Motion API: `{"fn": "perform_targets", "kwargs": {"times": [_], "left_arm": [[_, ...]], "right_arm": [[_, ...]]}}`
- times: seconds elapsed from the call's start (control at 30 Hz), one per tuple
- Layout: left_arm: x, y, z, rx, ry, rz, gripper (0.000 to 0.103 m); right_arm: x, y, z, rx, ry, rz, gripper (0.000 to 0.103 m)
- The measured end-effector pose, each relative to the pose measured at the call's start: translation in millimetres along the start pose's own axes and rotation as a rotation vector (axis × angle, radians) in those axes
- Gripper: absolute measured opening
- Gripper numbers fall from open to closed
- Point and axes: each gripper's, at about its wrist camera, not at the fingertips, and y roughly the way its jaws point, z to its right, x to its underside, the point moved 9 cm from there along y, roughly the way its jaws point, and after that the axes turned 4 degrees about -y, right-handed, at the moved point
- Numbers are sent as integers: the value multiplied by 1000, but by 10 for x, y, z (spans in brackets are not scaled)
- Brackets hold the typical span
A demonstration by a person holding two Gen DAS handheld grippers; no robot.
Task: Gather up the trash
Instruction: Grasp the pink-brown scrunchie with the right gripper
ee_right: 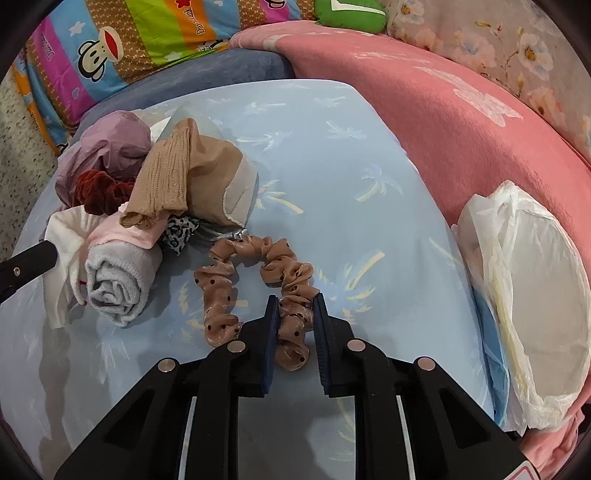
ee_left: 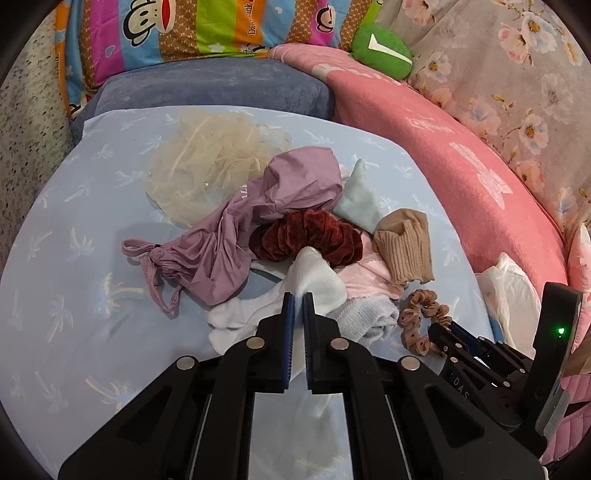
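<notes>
A heap of small cloth items lies on a light blue sheet (ee_left: pixel 74 229). My left gripper (ee_left: pixel 298 295) is shut on a white sock (ee_left: pixel 314 280) at the near side of the heap. My right gripper (ee_right: pixel 295 301) is closed on a tan dotted scrunchie (ee_right: pixel 236 288), whose near end sits pinched between its pads; it also shows in the left wrist view (ee_left: pixel 424 317). A white plastic bag (ee_right: pixel 535 295) lies open at the right, on the edge of the pink blanket (ee_right: pixel 461 122).
The heap holds a mauve drawstring bag (ee_left: pixel 236 240), a dark red scrunchie (ee_left: pixel 314 236), a beige net puff (ee_left: pixel 207 162), a tan ribbed sock (ee_right: pixel 173 173) and a rolled grey sock (ee_right: pixel 118 280). Pillows (ee_left: pixel 166 33) and a green toy (ee_left: pixel 380 48) line the back.
</notes>
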Motion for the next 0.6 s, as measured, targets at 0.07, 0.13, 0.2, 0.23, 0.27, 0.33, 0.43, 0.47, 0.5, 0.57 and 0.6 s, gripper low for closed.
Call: {"fn": "perform_targets", "kwargs": {"times": [0.07,0.13,0.2,0.23,0.27,0.33,0.43,0.47,0.5,0.57,0.6], "left_arm": [[-8,-60,-1,1,5,10,5],[-40,-96,33,3,8,17,5],[-61,-171,65,3,18,32,4],[-68,-211,86,8,24,38,4],[-75,-252,109,11,29,46,4],[-112,-360,174,22,42,67,4],[-173,-523,298,41,66,102,4],[-192,-572,358,49,77,115,4],[-213,-617,412,56,86,125,4],[-243,-684,551,74,110,145,4],[-258,-708,616,83,122,152,4]], "right_arm": [[3,-81,0,-2,4,15,14],[-6,-214,12,1,2,36,13],[-28,-351,25,4,-2,60,13],[-41,-423,33,4,-1,74,13],[-54,-492,42,2,2,87,13],[-93,-651,67,-3,14,119,13],[-160,-875,136,-7,27,162,13],[-179,-944,166,-7,30,173,13],[-196,-1026,201,-6,36,188,13],[-223,-1150,283,-2,47,211,13],[-235,-1216,335,2,56,224,13]]}}
